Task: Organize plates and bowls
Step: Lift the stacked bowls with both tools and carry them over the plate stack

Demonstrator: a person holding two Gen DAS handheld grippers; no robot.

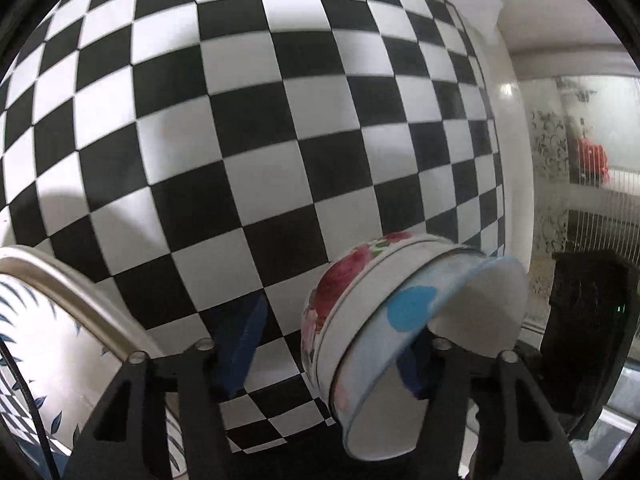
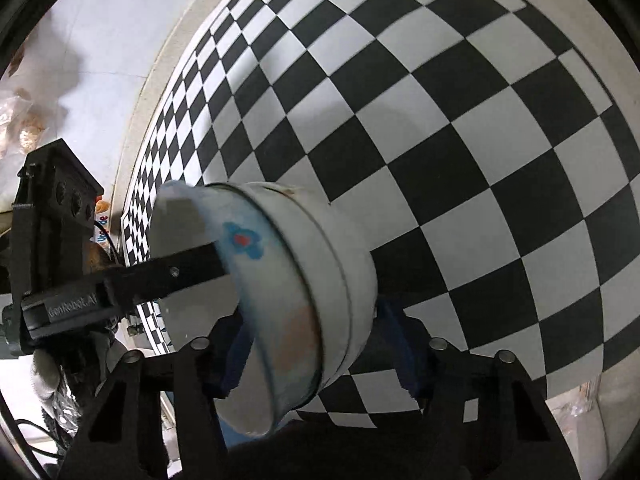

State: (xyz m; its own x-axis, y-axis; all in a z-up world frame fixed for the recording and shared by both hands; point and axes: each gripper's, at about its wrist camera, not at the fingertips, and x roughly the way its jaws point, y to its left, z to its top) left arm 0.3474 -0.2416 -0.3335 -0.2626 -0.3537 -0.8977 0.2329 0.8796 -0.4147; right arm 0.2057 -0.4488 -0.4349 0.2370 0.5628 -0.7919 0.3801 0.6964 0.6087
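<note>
Two nested bowls sit over the checkered table (image 1: 280, 120): a white outer bowl with red flowers (image 1: 344, 280) and a pale blue inner bowl with blue blossoms (image 1: 412, 308). My left gripper (image 1: 336, 328) straddles their wall. Its right pad is inside the inner bowl, and its left pad (image 1: 240, 344) stands apart from the outer wall with cloth showing between. In the right wrist view my right gripper (image 2: 316, 316) has one pad inside the inner bowl (image 2: 256, 240) and the other against the outer bowl (image 2: 340, 264). A finger of my left gripper (image 2: 180, 270) reaches into the bowl from the left.
A plate with blue leaves and a beige rim (image 1: 80, 280) lies at the lower left of the left wrist view. The table edge (image 1: 516, 160) runs down the right side, with a dark object (image 1: 588, 320) beyond it. Food packets (image 2: 24, 128) lie past the table at far left.
</note>
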